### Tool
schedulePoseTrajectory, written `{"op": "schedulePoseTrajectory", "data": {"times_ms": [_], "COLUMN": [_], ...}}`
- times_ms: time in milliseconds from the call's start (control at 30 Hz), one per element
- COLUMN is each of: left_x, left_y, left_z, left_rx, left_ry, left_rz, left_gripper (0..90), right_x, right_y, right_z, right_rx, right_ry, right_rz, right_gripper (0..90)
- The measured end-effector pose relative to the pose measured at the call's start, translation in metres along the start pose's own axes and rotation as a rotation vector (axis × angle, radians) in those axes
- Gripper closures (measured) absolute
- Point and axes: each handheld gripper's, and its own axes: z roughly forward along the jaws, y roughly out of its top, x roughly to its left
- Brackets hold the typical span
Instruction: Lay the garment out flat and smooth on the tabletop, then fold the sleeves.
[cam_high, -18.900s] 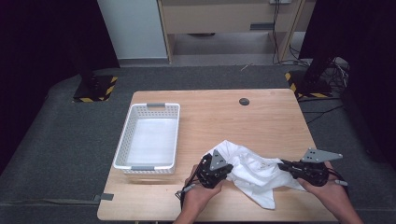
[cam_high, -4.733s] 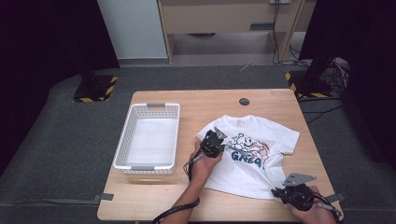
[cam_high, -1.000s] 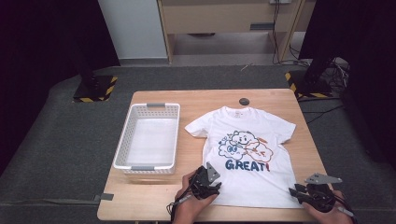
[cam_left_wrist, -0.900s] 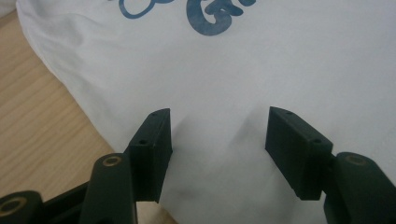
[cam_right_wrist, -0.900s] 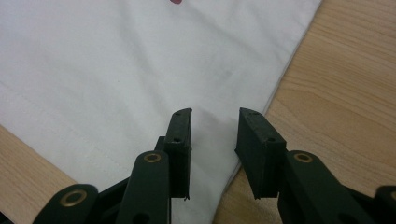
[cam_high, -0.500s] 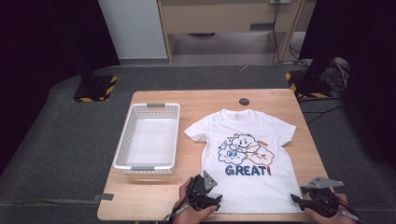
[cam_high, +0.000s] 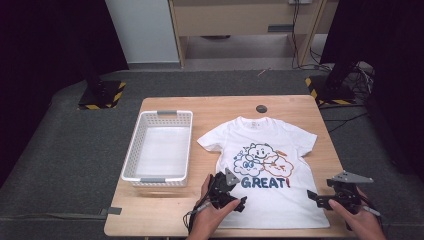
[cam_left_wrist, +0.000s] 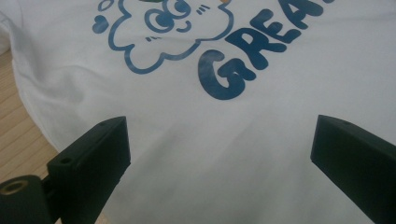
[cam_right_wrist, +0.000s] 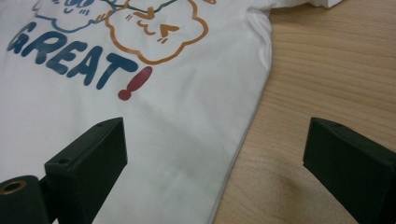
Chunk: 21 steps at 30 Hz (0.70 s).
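Two grippers, jaws spread wide, empty: left gripper (cam_high: 239, 202) and right gripper (cam_high: 320, 196) over the hem of the white printed cotton T-shirt (cam_high: 265, 170), flat at the wooden table's (cam_high: 165, 215) right-front.

A lab or test studio, black curtains (cam_high: 45, 45), grey carpet (cam_high: 65, 145), hazard-striped stand bases (cam_high: 100, 95), loose cables (cam_high: 350, 75), lone wooden table (cam_high: 220, 107)

T-shirt (cam_left_wrist: 261, 140) collar and sleeves beyond frame edges
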Motion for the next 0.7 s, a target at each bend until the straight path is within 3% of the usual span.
{"op": "schedulePoseTrajectory", "data": {"times_ms": [233,533,700], "left_x": [0.01,0.009,0.013], "left_y": [-0.009,-0.015,-0.02], "left_z": [0.001,0.001,0.006], "left_rx": [-0.021,-0.023,-0.011], "left_ry": [0.011,0.05,0.036], "left_rz": [-0.042,0.01,-0.004], "left_gripper": [5.1,4.7,4.5], "right_x": [-0.007,-0.024,-0.04], "right_y": [0.006,0.031,0.047], "right_z": [0.016,0.034,0.045], "right_rx": [0.009,-0.01,-0.015], "right_ry": [-0.025,-0.02,-0.041], "right_rz": [0.02,0.076,0.114], "right_gripper": [8.3,8.8,8.8]}}
